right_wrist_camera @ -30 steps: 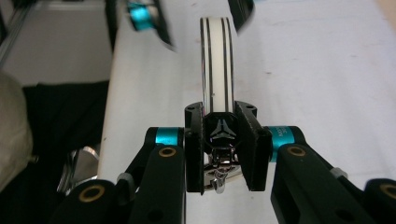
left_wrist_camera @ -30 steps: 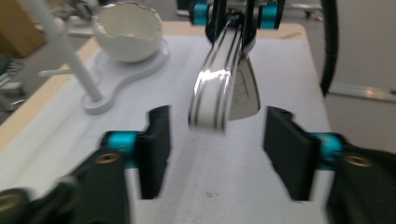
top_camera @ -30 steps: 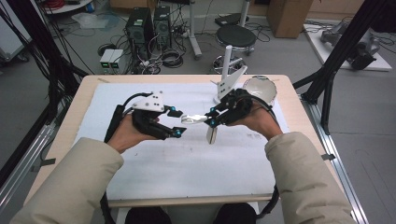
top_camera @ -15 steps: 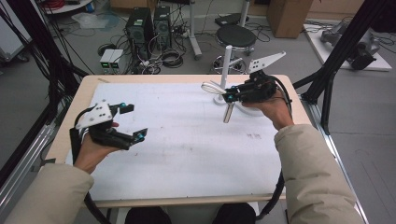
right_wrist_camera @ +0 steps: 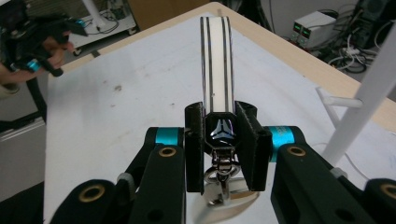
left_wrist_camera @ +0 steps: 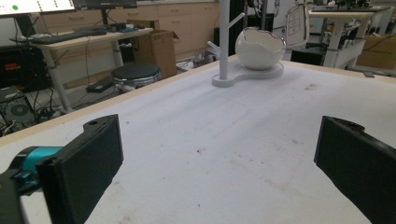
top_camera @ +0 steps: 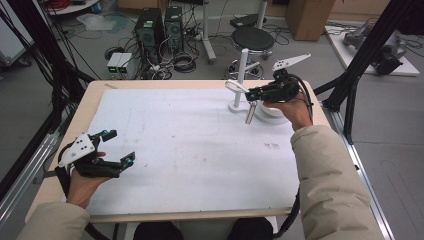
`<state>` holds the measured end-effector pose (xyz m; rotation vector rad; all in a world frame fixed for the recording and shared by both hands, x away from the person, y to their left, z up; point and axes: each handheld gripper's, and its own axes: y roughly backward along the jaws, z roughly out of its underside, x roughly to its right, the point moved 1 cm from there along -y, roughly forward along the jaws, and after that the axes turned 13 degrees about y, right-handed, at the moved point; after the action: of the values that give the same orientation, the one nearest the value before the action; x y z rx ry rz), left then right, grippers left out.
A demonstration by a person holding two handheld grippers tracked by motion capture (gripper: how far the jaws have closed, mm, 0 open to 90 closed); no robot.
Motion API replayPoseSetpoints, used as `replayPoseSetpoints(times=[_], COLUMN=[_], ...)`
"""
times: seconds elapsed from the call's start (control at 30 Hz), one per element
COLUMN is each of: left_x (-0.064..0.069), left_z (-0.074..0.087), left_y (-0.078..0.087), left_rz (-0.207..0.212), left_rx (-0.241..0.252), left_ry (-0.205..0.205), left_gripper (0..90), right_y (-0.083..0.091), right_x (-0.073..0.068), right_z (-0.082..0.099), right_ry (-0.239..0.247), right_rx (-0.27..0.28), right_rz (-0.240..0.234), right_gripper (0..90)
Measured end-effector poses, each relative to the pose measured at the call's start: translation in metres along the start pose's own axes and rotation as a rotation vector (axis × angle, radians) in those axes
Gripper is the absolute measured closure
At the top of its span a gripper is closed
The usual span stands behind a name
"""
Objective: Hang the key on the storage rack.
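My right gripper [top_camera: 252, 94] is shut on the black clasp [right_wrist_camera: 223, 132] of a white key strap with dark stripes [right_wrist_camera: 215, 60]. The strap's loop [top_camera: 234, 86] reaches toward the white peg stand [top_camera: 241, 75] at the back right, and a metal ring and tag [top_camera: 249, 113] hang below the jaws. In the right gripper view a stand peg [right_wrist_camera: 338, 100] lies just right of the strap. My left gripper [top_camera: 119, 146] hovers over the near left of the mat, open. Its jaws have just been opening, with nothing between them [left_wrist_camera: 219, 163].
A white mat [top_camera: 190, 150] covers the wooden table [top_camera: 95, 95]. A white egg-shaped bowl [left_wrist_camera: 259, 46] sits on the stand's base plate [left_wrist_camera: 261, 72], partly behind my right hand in the high view. A stool [top_camera: 256, 37], computers and cables lie beyond the far edge.
The left gripper has drawn back from the table's middle to the near left and opened wide. The right gripper has carried the strap to the back right, up to the peg stand.
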<state>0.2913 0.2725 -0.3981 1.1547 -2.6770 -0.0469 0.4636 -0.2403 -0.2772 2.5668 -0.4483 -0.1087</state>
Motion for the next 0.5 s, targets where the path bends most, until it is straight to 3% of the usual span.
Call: replayPoseSetpoints(times=[0.27,0.5], left_x=[-0.01,-0.013], left_z=[0.038,0.05], left_y=[0.01,0.015], left_rz=[-0.055,-0.084], left_rx=[0.036,0.085], left_ry=[0.055,0.058], left_gripper=[1.7,1.7], right_y=[-0.009,-0.015], right_x=[0.018,0.028], right_z=[0.011,0.018], right_ry=[-0.054,-0.091], right_rx=[-0.032,-0.06], right_rz=[0.033,0.065], right_gripper=[74.6,74.6])
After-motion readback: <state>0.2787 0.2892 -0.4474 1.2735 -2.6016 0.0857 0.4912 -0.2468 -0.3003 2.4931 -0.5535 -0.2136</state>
